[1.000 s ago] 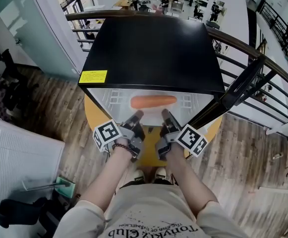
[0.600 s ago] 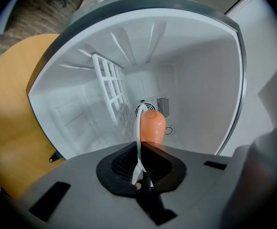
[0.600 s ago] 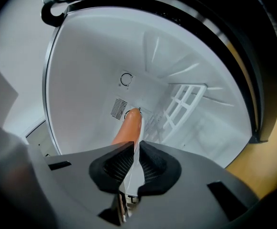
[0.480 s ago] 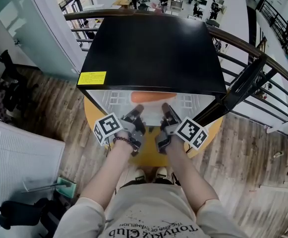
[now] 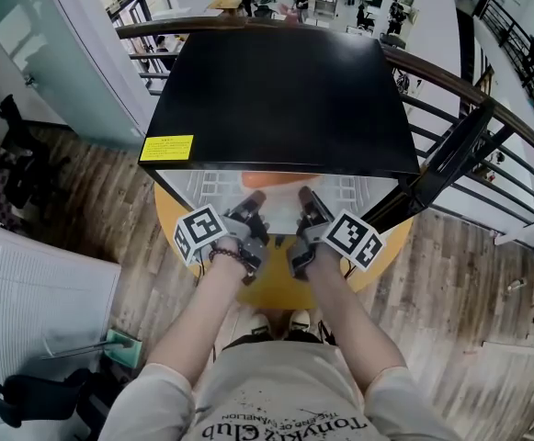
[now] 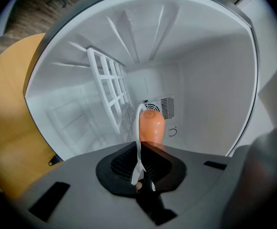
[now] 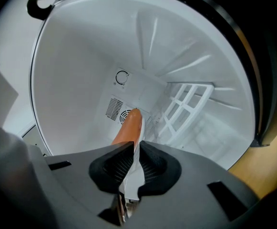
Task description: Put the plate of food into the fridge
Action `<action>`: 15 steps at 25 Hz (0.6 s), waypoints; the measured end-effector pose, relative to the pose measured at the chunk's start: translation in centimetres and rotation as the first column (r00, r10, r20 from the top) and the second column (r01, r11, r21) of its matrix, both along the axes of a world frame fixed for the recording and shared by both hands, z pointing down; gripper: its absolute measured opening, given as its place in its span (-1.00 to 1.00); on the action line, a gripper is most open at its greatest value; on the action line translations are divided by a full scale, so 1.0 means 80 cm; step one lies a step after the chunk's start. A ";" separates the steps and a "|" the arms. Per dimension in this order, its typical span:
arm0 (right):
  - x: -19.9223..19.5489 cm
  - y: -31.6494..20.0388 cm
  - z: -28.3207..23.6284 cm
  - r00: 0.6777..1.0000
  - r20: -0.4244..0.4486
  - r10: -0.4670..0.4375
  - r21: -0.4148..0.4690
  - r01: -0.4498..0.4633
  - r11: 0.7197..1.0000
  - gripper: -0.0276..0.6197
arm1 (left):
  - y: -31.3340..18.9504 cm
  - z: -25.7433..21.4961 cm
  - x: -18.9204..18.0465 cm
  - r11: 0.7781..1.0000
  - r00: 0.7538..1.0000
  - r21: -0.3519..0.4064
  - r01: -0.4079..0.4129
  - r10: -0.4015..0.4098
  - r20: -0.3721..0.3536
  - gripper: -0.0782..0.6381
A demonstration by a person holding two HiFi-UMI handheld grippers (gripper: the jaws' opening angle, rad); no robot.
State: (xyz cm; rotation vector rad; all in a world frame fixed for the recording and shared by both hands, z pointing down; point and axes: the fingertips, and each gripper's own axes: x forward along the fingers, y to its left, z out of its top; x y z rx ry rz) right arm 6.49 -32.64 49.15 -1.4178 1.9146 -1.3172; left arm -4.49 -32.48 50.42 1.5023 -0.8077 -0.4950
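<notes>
A white plate (image 5: 281, 202) carrying a long orange piece of food (image 5: 254, 179) is held level at the mouth of the open black fridge (image 5: 280, 99). My left gripper (image 5: 254, 204) is shut on the plate's left rim (image 6: 139, 136). On the opposite rim (image 7: 137, 167), my right gripper (image 5: 305, 200) is shut as well. In both gripper views the orange food (image 6: 151, 125) (image 7: 128, 128) lies just past the jaws, inside the white fridge cavity. From the head view the fridge top hides most of the food.
A white wire shelf (image 6: 110, 92) stands in the cavity, with a fan vent (image 6: 167, 106) on the back wall. The fridge door (image 5: 441, 168) hangs open at the right. A round yellow table (image 5: 276, 288) lies under my hands; railings run behind.
Both grippers have carried the plate forward into the fridge. The orange food, fully visible a second ago, is now mostly hidden under the fridge top.
</notes>
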 end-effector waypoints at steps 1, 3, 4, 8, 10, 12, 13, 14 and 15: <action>0.000 -0.001 0.000 1.000 -0.002 0.000 -0.002 0.000 1.000 -0.76 | -0.001 0.000 0.001 1.000 1.000 -0.002 0.000 0.000 -0.001 -0.68; 0.000 -0.004 0.000 1.000 -0.006 -0.002 -0.004 0.002 1.000 -0.76 | -0.002 0.001 0.000 1.000 1.000 -0.003 0.000 0.000 -0.003 -0.68; -0.001 -0.005 0.001 1.000 -0.007 -0.004 -0.005 0.004 1.000 -0.76 | -0.004 0.002 -0.001 1.000 1.000 -0.003 0.000 0.000 -0.004 -0.68; -0.004 -0.013 0.004 1.000 -0.012 -0.005 -0.006 0.005 1.000 -0.76 | -0.012 0.005 -0.003 1.000 1.000 -0.005 0.002 -0.002 0.003 -0.68; -0.003 -0.016 0.003 1.000 -0.022 -0.006 -0.002 0.006 1.000 -0.76 | -0.014 0.005 -0.002 1.000 1.000 -0.004 0.004 -0.004 0.003 -0.68; -0.002 -0.018 0.002 0.999 -0.036 -0.007 0.000 0.007 1.000 -0.75 | -0.017 0.006 -0.001 1.000 1.000 -0.004 0.005 -0.005 0.005 -0.68; -0.002 -0.019 0.002 0.999 -0.043 -0.006 -0.001 0.006 1.000 -0.75 | -0.017 0.006 0.000 1.000 1.000 -0.004 0.005 -0.005 0.007 -0.67; -0.002 -0.019 0.001 0.999 -0.050 -0.006 -0.003 0.006 1.000 -0.74 | -0.018 0.005 0.000 1.000 1.000 -0.002 0.004 -0.004 0.010 -0.67; -0.002 -0.019 0.000 0.998 -0.056 -0.005 -0.006 0.005 1.000 -0.73 | -0.018 0.004 0.000 1.000 1.000 -0.001 0.003 -0.003 0.013 -0.67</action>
